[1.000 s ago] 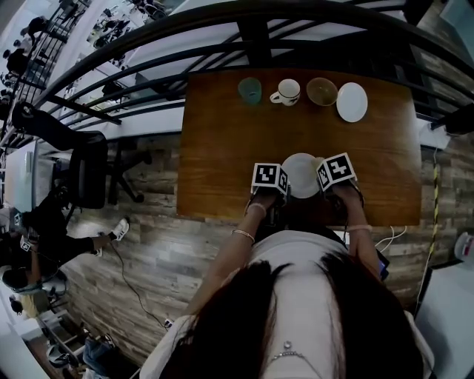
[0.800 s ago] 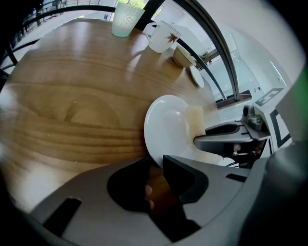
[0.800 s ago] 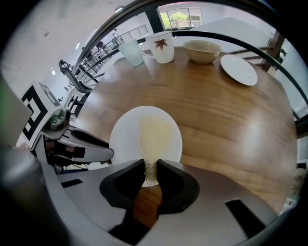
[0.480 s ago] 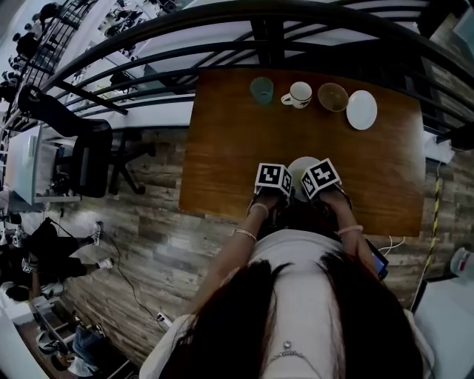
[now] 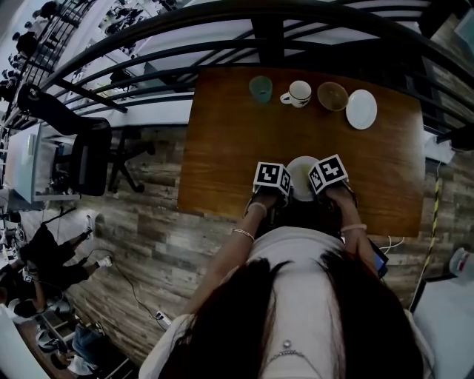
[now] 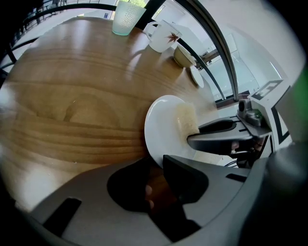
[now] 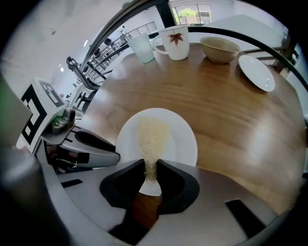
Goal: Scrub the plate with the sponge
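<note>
Pinched thin in right tongs [image 7: 151,166]: soft sponge [image 7: 153,137], lying on plate [image 7: 180,139]. Nipped at rim by left tongs [image 6: 154,162]: stiff, glossy, probably slippery, breakable. Hold by rim only.

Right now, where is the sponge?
The sponge sits pinched in the right tongs, resting on the white plate at centre of the right gripper view.

Daylight is coming from the windows [image 7: 190,12] beyond the table [image 6: 72,96], making pale glare on its wood and nearly washing out the white plate [image 7: 180,139]. The head view is looking dimmer. Every view is bending strongly at its edges.
</note>
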`<state>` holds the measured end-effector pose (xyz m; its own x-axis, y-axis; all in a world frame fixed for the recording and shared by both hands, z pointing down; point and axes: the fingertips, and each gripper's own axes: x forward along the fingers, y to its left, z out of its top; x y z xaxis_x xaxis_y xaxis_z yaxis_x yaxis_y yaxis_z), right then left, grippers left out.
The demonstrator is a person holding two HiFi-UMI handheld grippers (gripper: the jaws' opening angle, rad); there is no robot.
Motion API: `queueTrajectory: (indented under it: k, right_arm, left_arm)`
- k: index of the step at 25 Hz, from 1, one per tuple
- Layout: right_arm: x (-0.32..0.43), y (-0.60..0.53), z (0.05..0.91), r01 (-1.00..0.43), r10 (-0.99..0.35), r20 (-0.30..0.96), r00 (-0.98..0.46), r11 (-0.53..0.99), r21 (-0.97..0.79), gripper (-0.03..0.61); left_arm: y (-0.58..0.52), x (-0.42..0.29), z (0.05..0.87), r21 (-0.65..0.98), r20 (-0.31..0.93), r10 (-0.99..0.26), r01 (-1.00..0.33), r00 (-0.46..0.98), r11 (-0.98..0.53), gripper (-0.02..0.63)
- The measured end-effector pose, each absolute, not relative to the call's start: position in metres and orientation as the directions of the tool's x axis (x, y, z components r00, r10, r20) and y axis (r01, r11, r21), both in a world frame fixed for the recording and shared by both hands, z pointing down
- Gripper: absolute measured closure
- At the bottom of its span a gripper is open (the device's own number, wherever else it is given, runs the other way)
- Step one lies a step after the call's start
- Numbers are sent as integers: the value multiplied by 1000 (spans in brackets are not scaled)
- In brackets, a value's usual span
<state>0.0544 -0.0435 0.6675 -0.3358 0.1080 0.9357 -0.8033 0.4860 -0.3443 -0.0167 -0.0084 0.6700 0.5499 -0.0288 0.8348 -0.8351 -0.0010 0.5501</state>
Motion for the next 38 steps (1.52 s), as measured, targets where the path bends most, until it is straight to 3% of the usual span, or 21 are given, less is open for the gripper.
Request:
queueTrajectory:
  k: [10, 27, 38]
  right_arm:
    - [88, -70, 659, -862, 28, 946, -323, 403, -306, 487]
    - [-2, -39, 669, -672, 183, 908, -377, 620, -404, 486]
    - [67, -75, 661, -809, 69, 941, -331, 492, -321, 487]
  left_arm:
    - [-8, -15, 670, 544, 839, -30, -839, 544, -8, 522]
    - [-9, -15, 668, 571, 820, -34, -821, 571, -4, 520]
    - [-9, -17, 669, 562, 827, -21, -827, 562, 0, 520]
